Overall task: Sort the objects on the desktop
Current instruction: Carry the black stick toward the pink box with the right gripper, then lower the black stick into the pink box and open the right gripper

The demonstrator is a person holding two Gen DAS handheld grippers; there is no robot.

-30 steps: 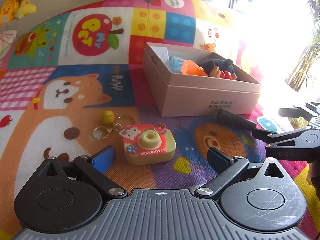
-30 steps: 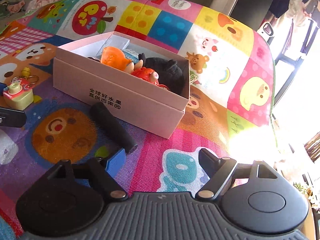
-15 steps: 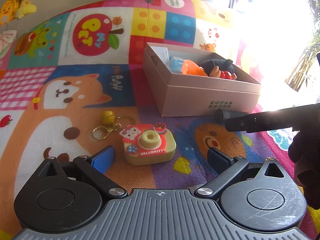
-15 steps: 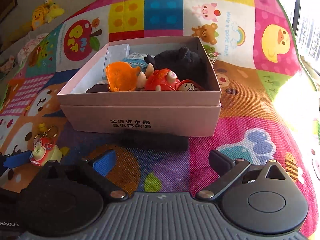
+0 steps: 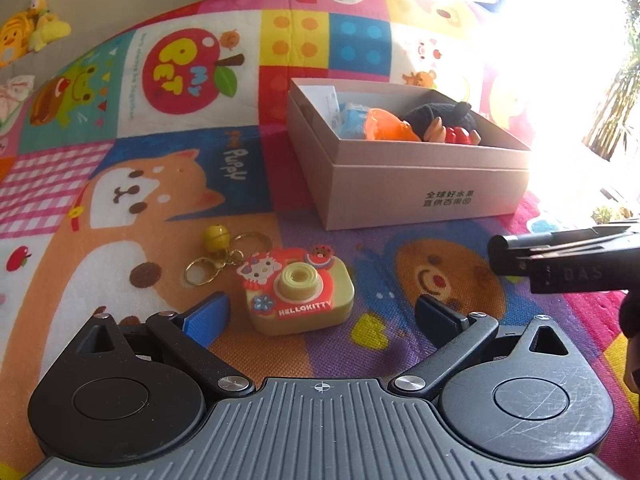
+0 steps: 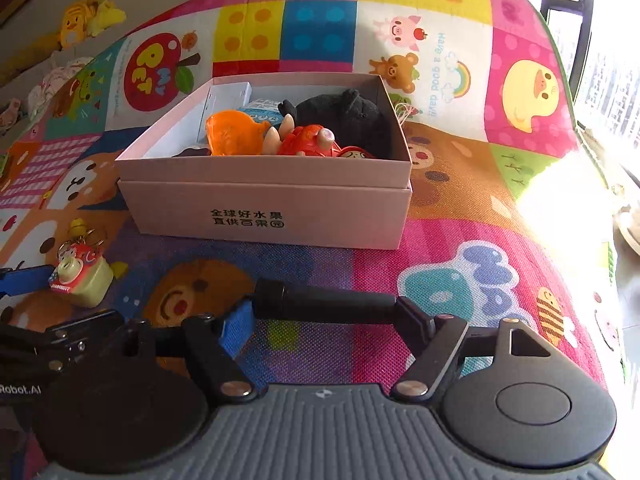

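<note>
Right gripper (image 6: 326, 314) is closing on the black cylinder (image 6: 320, 302), which lies crosswise between the pads, one at each end; can't tell if they press yet. It sits on the play mat (image 6: 500, 216) just in front of the pink box (image 6: 268, 216), which already holds several toys. The cylinder is a matte black, smooth rod, and looks stiff and light. An end-to-end grip is poor: it can pivot or pop out. I'd clamp mid-length across the diameter.

Left gripper (image 5: 318, 314) hovers with jaws wide apart and nothing between the pads, just short of the camera keychain (image 5: 300, 292). It's yellow, rubbery-looking, probably light; grab the body, not the key ring.
</note>
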